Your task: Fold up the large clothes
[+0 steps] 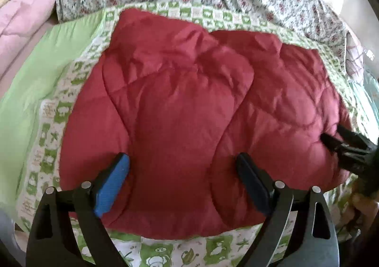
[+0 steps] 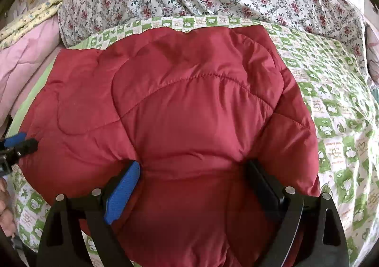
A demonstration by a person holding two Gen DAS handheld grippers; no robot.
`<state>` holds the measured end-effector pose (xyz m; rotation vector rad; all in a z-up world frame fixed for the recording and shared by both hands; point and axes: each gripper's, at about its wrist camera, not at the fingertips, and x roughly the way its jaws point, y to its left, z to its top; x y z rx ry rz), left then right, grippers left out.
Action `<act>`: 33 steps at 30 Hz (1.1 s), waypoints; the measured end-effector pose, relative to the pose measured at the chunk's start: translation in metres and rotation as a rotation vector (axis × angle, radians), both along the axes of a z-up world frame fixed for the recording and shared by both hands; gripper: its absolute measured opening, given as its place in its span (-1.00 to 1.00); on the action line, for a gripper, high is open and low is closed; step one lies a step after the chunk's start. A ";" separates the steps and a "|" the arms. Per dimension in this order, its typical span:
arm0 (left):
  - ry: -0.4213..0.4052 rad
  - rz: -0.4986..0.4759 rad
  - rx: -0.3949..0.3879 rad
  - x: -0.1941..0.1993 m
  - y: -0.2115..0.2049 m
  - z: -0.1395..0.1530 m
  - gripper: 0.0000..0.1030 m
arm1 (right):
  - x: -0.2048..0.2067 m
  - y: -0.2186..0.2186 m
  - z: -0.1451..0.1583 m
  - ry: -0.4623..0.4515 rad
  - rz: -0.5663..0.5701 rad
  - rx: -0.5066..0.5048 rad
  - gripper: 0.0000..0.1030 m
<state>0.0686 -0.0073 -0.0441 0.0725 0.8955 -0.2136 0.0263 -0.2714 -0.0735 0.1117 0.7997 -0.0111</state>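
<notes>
While spread, one red quilted jacket (image 1: 180, 101), two tongs

Red jacket (image 2: 189, 124) (near edge) cropped

A puffy red quilted jacket (image 1: 180, 105) lies folded into a rumpled bundle, flat on the green-and-white patterned bedcover (image 1: 59, 124).

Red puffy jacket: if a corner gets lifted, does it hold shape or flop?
The jacket will likely flop: quilted padding, soft creases throughout. Probably light for its bulk. The smooth shell looks a bit slippery, so folded layers may slide on the sheet.
</notes>
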 end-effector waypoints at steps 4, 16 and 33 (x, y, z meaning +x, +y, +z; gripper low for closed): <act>0.008 0.010 0.019 0.004 -0.005 -0.007 0.84 | -0.010 0.001 0.012 0.002 -0.005 0.012 0.77; 0.006 0.009 0.024 0.000 -0.004 -0.007 0.84 | -0.018 0.011 0.005 0.034 0.041 0.011 0.79; -0.035 0.009 -0.019 0.004 0.006 0.021 0.83 | -0.023 0.005 0.041 -0.051 0.038 0.056 0.76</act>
